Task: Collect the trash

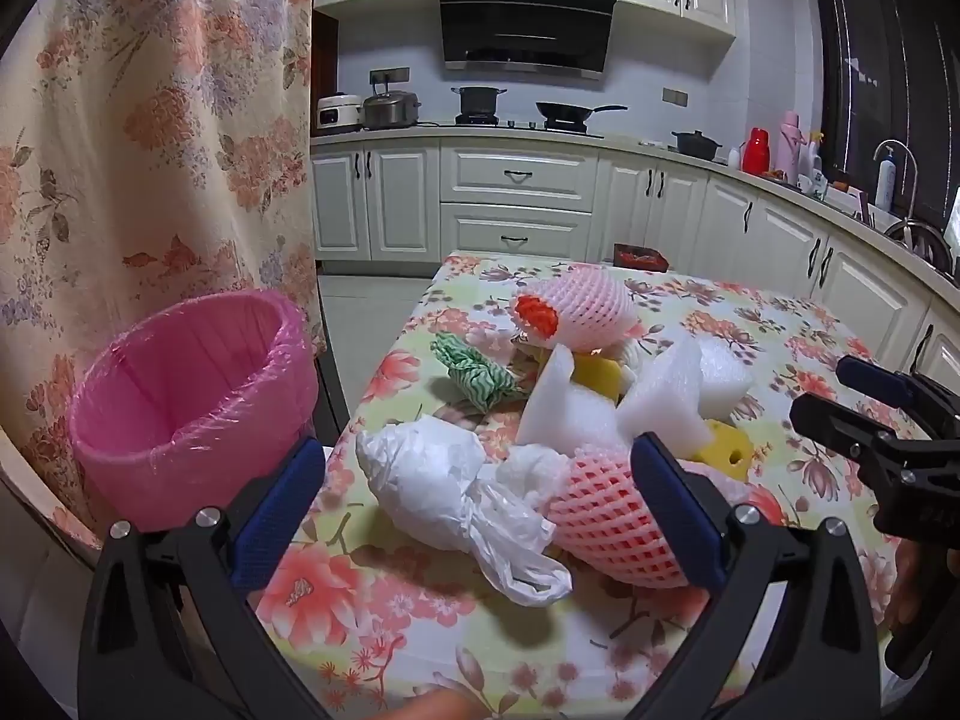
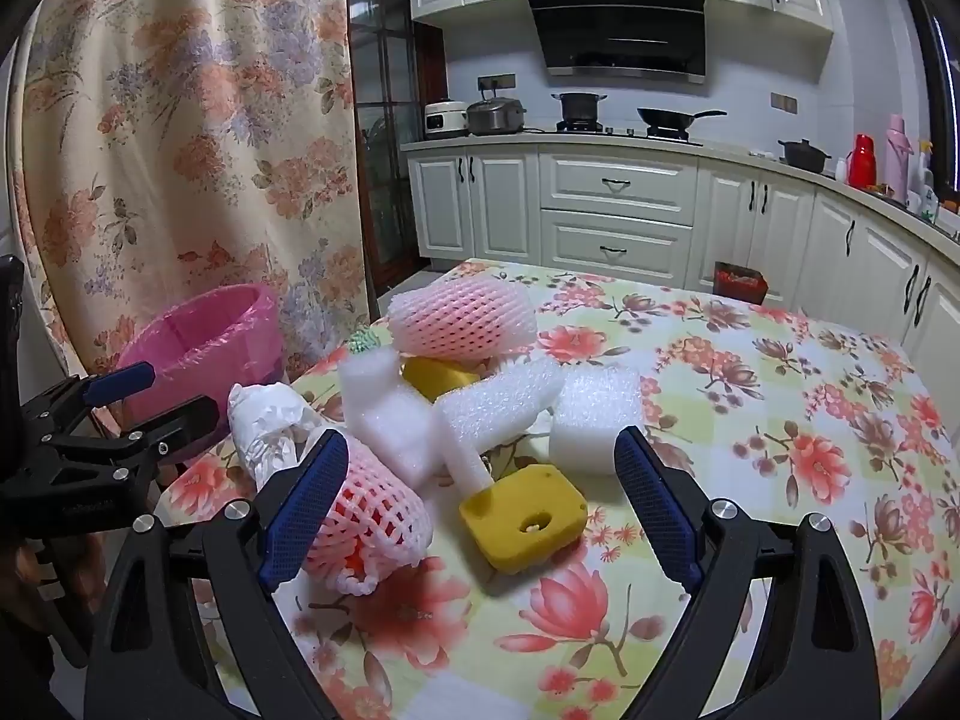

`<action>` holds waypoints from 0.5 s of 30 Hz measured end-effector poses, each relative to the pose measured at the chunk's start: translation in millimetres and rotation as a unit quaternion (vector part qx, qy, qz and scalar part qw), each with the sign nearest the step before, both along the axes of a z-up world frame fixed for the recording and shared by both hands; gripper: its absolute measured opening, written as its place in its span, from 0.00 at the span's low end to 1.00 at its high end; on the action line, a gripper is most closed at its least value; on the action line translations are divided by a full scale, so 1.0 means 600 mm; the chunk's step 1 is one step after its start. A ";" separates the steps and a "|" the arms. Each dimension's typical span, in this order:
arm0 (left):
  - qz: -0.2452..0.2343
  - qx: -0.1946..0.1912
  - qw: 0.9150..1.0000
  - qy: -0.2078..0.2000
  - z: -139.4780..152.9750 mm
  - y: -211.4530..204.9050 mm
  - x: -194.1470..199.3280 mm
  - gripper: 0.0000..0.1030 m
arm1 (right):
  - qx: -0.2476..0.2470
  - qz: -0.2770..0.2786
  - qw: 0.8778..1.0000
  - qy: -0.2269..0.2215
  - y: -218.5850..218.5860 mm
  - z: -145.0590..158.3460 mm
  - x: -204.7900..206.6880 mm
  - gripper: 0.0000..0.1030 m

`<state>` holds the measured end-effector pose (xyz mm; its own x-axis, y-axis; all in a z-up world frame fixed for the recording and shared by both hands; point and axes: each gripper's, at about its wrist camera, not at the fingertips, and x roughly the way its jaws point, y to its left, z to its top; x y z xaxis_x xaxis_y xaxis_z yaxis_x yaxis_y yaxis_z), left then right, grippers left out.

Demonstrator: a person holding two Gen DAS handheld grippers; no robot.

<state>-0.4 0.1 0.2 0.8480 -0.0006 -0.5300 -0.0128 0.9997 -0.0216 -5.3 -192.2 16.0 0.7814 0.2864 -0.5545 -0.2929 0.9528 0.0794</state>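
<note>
Both grippers hung wide open and empty over the near edge of the table (image 2: 750, 360): the left gripper (image 1: 480, 516) above a white bag (image 1: 432, 480) and a net sleeve (image 1: 606, 528), the right gripper (image 2: 480, 492) above a yellow sponge (image 2: 522, 516). Beyond them the trash lay heaped with foam blocks (image 2: 384, 414) and another sleeve (image 2: 462, 315). The pink bin (image 1: 186, 402) stood just off the table's left side, before a curtain (image 1: 150, 120).

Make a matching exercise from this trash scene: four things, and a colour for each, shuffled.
Things:
1. bin liner
2. near sponge
3. plastic bag
4. crumpled wrapper

Colours:
A. green and white
B. pink
C. yellow
D. white

Pairs: 1-B, 2-C, 3-D, 4-A
</note>
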 end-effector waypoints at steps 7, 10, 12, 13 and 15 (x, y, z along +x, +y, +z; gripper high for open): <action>0.001 0.002 1.000 0.002 0.000 -0.002 0.001 0.96 | 0.002 -0.003 1.000 -0.012 0.000 0.008 -0.011 0.82; 0.000 0.001 1.000 0.000 0.001 -0.002 0.002 0.96 | 0.003 -0.004 1.000 -0.004 0.000 0.003 0.000 0.82; 0.000 -0.001 1.000 0.000 0.001 -0.001 0.002 0.96 | 0.002 -0.004 1.000 -0.004 0.000 0.002 0.000 0.82; 0.001 0.000 1.000 0.001 0.001 -0.002 0.001 0.96 | 0.003 -0.003 1.000 -0.004 -0.003 0.001 0.001 0.82; 0.001 0.000 1.000 0.002 0.001 -0.002 0.002 0.96 | 0.003 -0.003 1.000 -0.005 -0.004 0.001 0.002 0.82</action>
<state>0.9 -0.9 0.7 0.8454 0.0011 -0.5341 -0.0152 0.9996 -0.0220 -4.3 -194.4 16.6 0.7879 0.2859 -0.5454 -0.2888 0.9538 0.0828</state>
